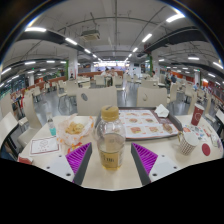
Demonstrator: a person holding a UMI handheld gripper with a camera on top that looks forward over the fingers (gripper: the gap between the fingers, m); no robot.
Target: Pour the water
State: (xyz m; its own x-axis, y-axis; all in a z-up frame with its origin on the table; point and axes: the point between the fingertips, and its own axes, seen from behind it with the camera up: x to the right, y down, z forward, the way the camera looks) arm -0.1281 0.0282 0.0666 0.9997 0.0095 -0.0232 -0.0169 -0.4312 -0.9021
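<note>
One lidded jar (110,143) of pale liquid stands near the table's (120,172) front edge, clamped between the gripper's (112,157) two pink pads; one paper cup (188,142) sits toward the right edge.

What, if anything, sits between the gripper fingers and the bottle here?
Nothing visible. The bottle already stands between the fingers of the gripper on the table. A paper cup stands off to one side.
</note>
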